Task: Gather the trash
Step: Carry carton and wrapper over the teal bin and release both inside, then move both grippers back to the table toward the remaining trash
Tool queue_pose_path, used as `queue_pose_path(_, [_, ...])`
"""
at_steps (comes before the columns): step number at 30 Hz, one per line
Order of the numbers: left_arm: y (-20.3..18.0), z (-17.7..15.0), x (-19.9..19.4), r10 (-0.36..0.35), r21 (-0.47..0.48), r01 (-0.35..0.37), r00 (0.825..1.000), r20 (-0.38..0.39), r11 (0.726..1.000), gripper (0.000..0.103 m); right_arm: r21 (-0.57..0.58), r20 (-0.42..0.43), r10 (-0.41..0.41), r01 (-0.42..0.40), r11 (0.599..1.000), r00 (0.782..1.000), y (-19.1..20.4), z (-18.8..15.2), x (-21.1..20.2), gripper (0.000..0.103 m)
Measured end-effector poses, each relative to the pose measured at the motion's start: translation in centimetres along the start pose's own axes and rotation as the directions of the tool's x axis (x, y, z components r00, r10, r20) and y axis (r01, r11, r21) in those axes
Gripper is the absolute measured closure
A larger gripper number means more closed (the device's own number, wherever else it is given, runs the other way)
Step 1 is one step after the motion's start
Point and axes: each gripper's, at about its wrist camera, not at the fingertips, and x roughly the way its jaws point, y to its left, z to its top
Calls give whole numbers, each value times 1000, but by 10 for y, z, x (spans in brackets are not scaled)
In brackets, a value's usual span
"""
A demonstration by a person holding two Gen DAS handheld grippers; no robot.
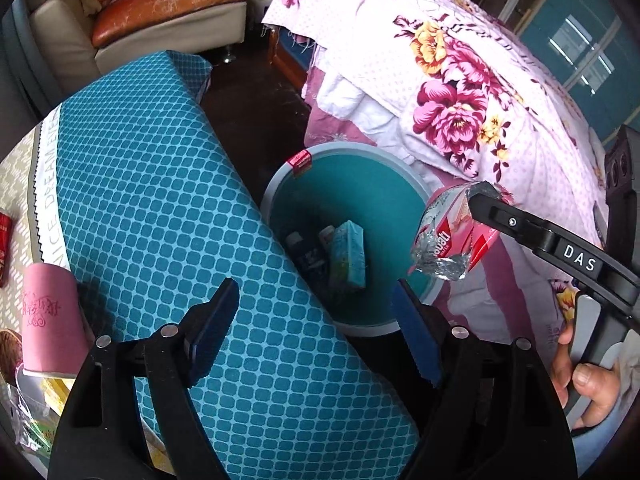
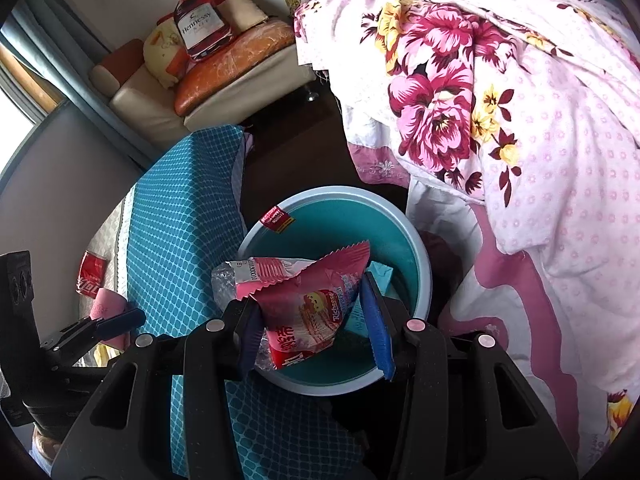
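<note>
Now the right gripper clamps a pink wrapper above the bin; next, release it. Left gripper, at nine o'clock, gapes empty.

The left gripper hangs with jaws apart and empty over a teal bin holding a green carton. At right, the right gripper pinches a crumpled foil wafer wrapper above the bin's rim, beside a floral quilt
</note>
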Motion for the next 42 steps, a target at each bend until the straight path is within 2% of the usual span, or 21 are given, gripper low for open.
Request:
queue_pose_path(2, [5,-3,-4,-4,-12,4,1000,4,1000,21,2,-8,-3,3,1000,1000,2,1,2,57])
queue_pose_path(3, [6,-4,-5,-3,-16,3,1000,9,1000,16,3,-13,-4,4,1000,1000,3,1,3,53])
queue_pose_path(4, [8,-6,-7,2,-18,-1,1000,16,1000,15,3,-17,-3,3,1000,1000,5,1,4,44])
queue_pose_path(7, [15,-10,-13,4,-29,-3,1000,25,1000,15,1,-27,-4,4,1000,1000,11,0,6,29])
queue_pose_path(23, [56,-40,-48,-17,-111,24,998,67,993,14,-50,-86,-3,-1,999,996,65,-13,5,25])
queue_pose_path(42, [154,-129,-124,52,-241,-18,989,137,970,14,-233,-201,13,-61,971,979,174,-70,6,25])
